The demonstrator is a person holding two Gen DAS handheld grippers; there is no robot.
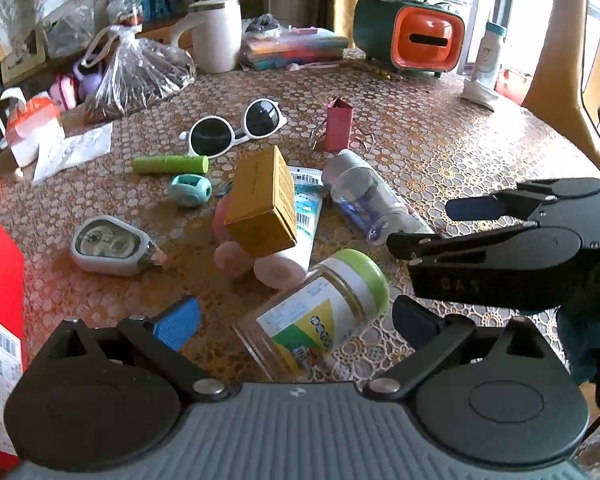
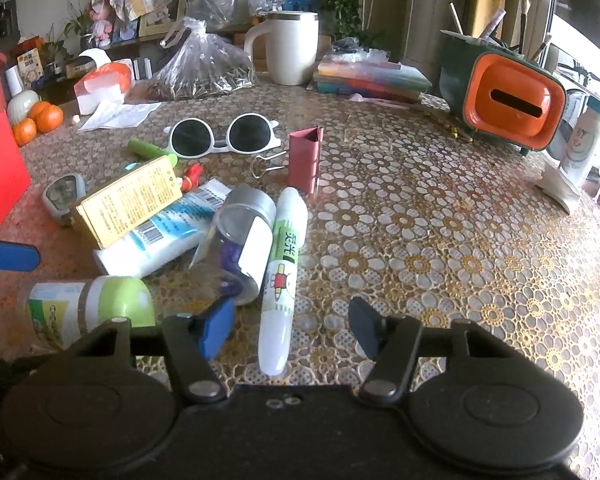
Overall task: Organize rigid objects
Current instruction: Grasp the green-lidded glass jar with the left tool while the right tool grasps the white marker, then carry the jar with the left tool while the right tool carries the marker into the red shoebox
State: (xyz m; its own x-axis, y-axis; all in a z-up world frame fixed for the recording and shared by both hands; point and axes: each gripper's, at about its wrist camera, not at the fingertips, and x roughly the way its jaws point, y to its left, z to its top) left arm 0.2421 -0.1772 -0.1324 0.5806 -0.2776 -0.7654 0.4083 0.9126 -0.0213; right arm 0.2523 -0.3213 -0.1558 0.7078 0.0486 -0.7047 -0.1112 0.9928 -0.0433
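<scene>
Left tongs: open, nothing gripped. A glass jar with a green lid lies on its side on the counter, between the two blue pads and touching neither as far as can be seen.

Right tongs: open, nothing gripped. A white glue stick lies on the counter with its near end between the pads and its length running forward, away from the tongs.

Ahead of both tongs sits the remaining clutter: a clear bottle with a silver cap just left of the glue stick, a white tube beyond it, and a yellow box propped on the tube. White sunglasses and a red binder clip lie farther forward.

Likely faults from this state:

- Jar roll. The jar is round, smooth and on its side. Pads closing off-centre would probably squeeze it out forward into the pile.
- Glue stick pivot. A grip taken near the end leaves most of the length unsupported, so the stick may swing down or slip.
- Pile disturbance. The box appears to rest loosely, and a nudge to the tube or clear bottle could topple it.
- Tong collision. In the left wrist view the right tongs stand close beside the left, so simultaneous closing or lifting risks contact.
</scene>
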